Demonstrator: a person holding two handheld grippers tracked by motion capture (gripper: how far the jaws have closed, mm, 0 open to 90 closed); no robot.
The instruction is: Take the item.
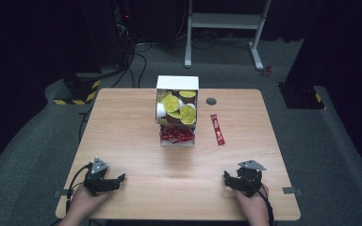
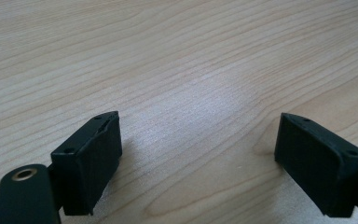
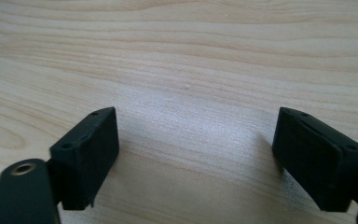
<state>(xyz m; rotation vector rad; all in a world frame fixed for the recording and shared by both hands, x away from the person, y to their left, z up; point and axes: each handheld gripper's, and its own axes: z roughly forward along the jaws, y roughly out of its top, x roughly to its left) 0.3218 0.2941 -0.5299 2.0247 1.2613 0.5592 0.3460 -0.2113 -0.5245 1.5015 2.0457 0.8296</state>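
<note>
wooden table (image 1: 136,141); both grippers' fingers (image 2: 93,161) spread, nothing between.

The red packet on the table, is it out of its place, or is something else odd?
Yes. One red packet lies alone on the table, right of the organizer that holds the other red packets. Both grippers are open and empty.

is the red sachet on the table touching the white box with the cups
Apart. In the high view the red sachet lies flat to the right of the white box, with a strip of bare table between them.
</note>
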